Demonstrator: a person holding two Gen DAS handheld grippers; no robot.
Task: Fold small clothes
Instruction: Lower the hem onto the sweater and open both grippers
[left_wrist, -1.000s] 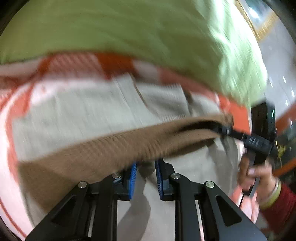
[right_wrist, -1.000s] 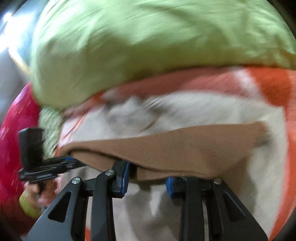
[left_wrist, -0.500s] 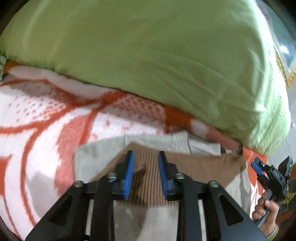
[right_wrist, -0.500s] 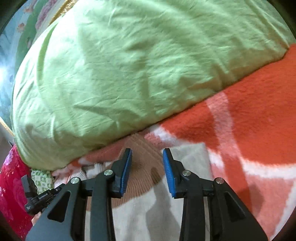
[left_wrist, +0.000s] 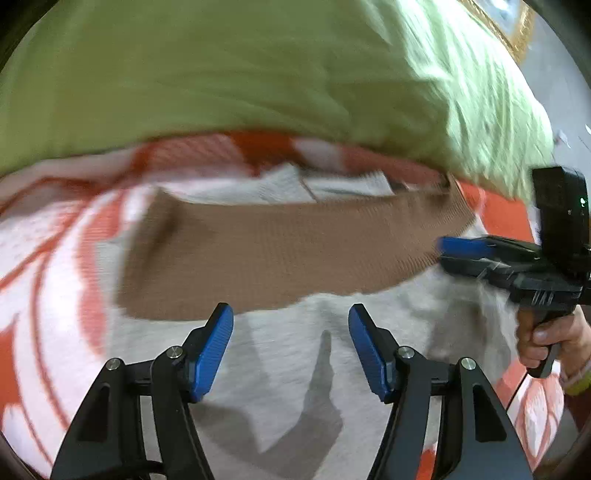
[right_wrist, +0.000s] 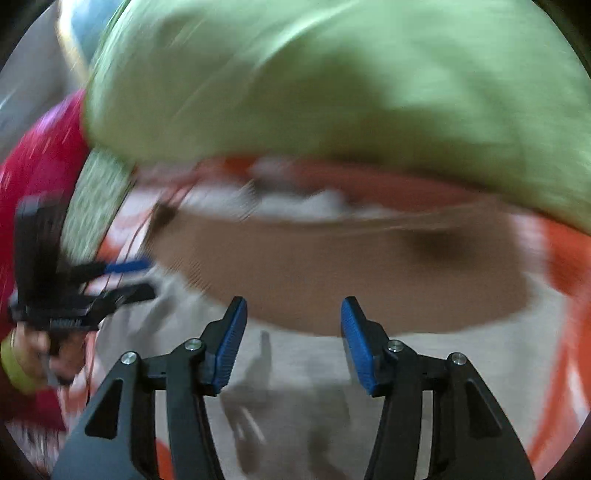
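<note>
Grey knit garment with brown ribbed band (left_wrist: 280, 254) lies flat just ahead of left claw (left_wrist: 291, 347) and right claw (right_wrist: 293, 339), both spread, empty; motion blur hides garment's far edge.

surface: orange-white blanket (left_wrist: 55, 258) | on it: green pillow (left_wrist: 258, 66), blurred beige-brown garment (left_wrist: 280, 254)

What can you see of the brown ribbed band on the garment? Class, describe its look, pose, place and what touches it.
The brown ribbed band is a knitted strip, tan-brown with fine ribs. It lies flat, folded over the pale grey garment, running side to side just short of the green pillow. The grey cloth shows beyond and before it. Both the left gripper and right gripper are open and clear of it. Motion blur hides finer detail.
</note>
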